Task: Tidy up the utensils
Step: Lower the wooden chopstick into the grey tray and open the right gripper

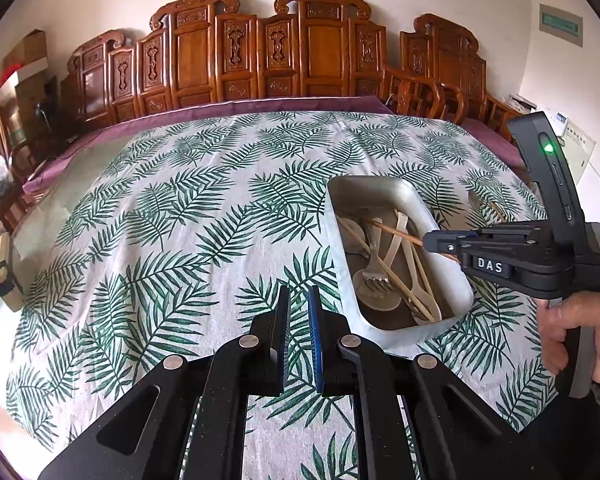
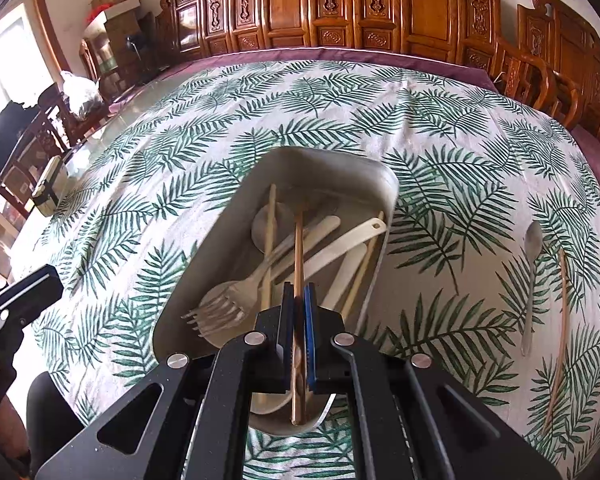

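Right wrist view | my right gripper (image 2: 299,300) clamped on brown chopstick (image 2: 299,248), over metal tray (image 2: 220,240) at 12 o'clock | light, stiff, slick; hold mid-shaft | my left gripper (image 1: 299,300) closed, empty.

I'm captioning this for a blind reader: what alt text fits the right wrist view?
The right gripper holds a brown chopstick over a metal tray of utensils on a leaf-print tablecloth. A spoon and another chopstick lie on the cloth to the tray's right.
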`<state>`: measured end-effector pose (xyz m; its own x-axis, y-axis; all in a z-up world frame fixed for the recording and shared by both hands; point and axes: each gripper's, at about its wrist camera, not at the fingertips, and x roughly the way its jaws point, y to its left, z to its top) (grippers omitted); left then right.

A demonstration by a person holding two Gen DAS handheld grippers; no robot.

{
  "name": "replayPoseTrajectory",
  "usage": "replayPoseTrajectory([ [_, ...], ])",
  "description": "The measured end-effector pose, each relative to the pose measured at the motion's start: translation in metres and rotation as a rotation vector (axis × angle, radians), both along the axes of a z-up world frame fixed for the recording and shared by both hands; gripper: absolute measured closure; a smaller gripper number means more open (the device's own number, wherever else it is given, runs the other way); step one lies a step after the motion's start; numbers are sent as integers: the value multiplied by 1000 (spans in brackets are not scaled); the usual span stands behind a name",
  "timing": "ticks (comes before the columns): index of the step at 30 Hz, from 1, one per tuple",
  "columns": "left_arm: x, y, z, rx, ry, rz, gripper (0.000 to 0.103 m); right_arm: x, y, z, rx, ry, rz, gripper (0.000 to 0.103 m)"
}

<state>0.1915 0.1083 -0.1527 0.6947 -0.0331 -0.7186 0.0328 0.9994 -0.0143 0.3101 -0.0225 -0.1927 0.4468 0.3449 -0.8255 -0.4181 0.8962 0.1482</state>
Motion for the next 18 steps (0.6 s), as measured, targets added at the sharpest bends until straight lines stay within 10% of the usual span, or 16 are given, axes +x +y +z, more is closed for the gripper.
replayPoseTrajectory([
  [18,-2,-27,10,-6,-8,-36,89,-12,-39,45,83,3,71,94],
])
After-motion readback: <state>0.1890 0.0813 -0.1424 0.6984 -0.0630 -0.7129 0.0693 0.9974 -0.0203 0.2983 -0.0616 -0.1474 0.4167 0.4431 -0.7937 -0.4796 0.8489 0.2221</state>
